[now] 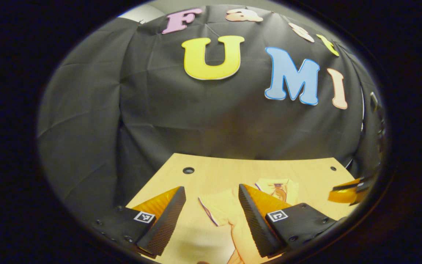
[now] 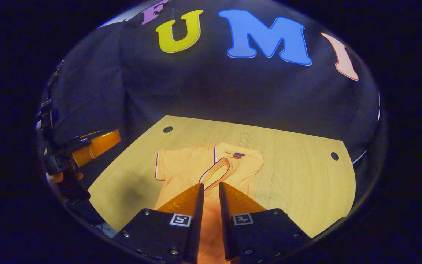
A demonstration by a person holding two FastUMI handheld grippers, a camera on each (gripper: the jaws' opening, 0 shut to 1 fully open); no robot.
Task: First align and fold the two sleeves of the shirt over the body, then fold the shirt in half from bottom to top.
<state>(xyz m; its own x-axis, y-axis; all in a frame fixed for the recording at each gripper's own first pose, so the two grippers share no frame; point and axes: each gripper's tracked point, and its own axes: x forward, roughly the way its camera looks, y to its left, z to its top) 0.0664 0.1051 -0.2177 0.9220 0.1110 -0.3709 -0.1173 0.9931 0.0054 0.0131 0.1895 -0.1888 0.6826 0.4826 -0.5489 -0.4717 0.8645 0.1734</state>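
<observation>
A pale orange polo shirt (image 2: pixel 185 165) with dark trim lies on the wooden table (image 2: pixel 299 172), collar (image 2: pixel 237 154) towards the far wall. Its one sleeve (image 2: pixel 163 163) lies spread out to the left. The other sleeve (image 2: pixel 216 174) is drawn over the body, and my right gripper (image 2: pixel 211 184) is shut on it, cloth running between the nearly closed fingers. My left gripper (image 1: pixel 211 189) hangs open just over the shirt (image 1: pixel 222 209), with cloth showing between its spread fingers. The right gripper (image 1: pixel 346 192) shows at the right edge of the left gripper view.
The table (image 1: pixel 233 168) ends at the black cloth wall and has a round hole near each far corner (image 2: pixel 167 129) (image 2: pixel 334 156). Bare wood lies right of the shirt. The left gripper (image 2: pixel 97 145) and a hand holding it show at the table's left edge.
</observation>
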